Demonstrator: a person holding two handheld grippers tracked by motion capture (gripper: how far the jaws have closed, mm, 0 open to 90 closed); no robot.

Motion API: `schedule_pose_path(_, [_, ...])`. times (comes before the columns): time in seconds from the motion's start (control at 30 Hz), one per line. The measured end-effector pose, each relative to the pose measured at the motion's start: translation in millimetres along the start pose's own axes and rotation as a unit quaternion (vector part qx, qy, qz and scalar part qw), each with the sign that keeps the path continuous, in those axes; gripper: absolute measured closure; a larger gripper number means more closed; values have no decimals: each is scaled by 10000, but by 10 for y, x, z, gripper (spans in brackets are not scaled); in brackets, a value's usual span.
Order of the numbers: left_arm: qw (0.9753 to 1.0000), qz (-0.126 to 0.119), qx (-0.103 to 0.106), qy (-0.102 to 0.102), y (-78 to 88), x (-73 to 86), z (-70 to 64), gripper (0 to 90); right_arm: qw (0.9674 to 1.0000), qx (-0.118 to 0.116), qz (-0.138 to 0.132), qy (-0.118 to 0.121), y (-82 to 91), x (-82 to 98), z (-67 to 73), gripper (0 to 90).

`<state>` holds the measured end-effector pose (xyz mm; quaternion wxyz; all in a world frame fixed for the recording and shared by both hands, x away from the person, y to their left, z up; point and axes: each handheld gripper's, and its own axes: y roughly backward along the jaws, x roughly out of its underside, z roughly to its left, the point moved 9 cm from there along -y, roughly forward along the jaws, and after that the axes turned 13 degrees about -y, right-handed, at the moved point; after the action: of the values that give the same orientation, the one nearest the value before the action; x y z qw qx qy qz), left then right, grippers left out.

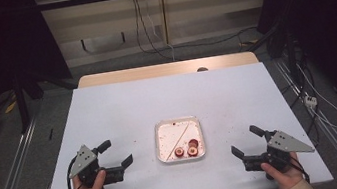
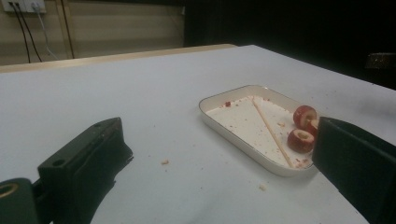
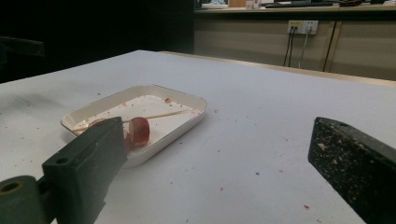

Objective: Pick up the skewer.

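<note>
Both the left tongs (image 1: 116, 154) and the right tongs (image 1: 245, 142) stood wide open and empty on the tabletop (image 1: 118, 107), flanking the white tray (image 1: 161, 148), where a wooden skewer (image 1: 176, 138) lay diagonally, its far end pointing right, beside red fruit pieces (image 1: 188, 149).

Evenly lit from overhead on the white table (image 1: 123, 111); dark, underexposed at both upper corners. Faint shadows only. Soft, slightly grainy throughout; near jaws blurred at lower edges of both gripper views.
</note>
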<state>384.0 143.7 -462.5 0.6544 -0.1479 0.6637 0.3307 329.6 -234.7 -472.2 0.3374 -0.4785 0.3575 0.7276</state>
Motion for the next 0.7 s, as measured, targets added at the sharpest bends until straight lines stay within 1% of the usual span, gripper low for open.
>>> schedule_pose_path(0.07, [10000,24,24,-33,-4,-5,-11,28,10000,4,-2,32,4,-4,-9,38])
schedule_pose_path(0.13, [10000,-26,28,-4,-12,-22,-25,27,10000,-8,-1,33,3,-3,-7,38])
schedule_pose_path(0.17, [10000,-12,38,-31,-12,-27,-26,28,10000,6,8,35,5,-2,-7,38])
schedule_pose_path(0.3, [10000,-71,43,23,-40,-58,-45,28,10000,3,-14,60,10,-13,0,38])
schedule_pose_path(0.37, [9999,-57,95,13,-62,-71,-62,27,10000,6,-29,29,8,-17,0,38])
schedule_pose_path(0.43, [9999,-61,94,36,-87,-95,-84,27,10000,8,-25,43,8,-17,-6,38])
schedule_pose_path(0.53, [9998,-61,166,11,-125,-138,-131,27,10000,1,-37,58,7,-22,-9,38])
schedule_pose_path(0.57, [9998,-56,179,2,-138,-154,-145,28,10000,8,-41,22,8,-23,-4,38])
schedule_pose_path(0.7, [9997,-74,245,9,-197,-212,-197,27,10000,11,-58,47,11,-30,-3,38])
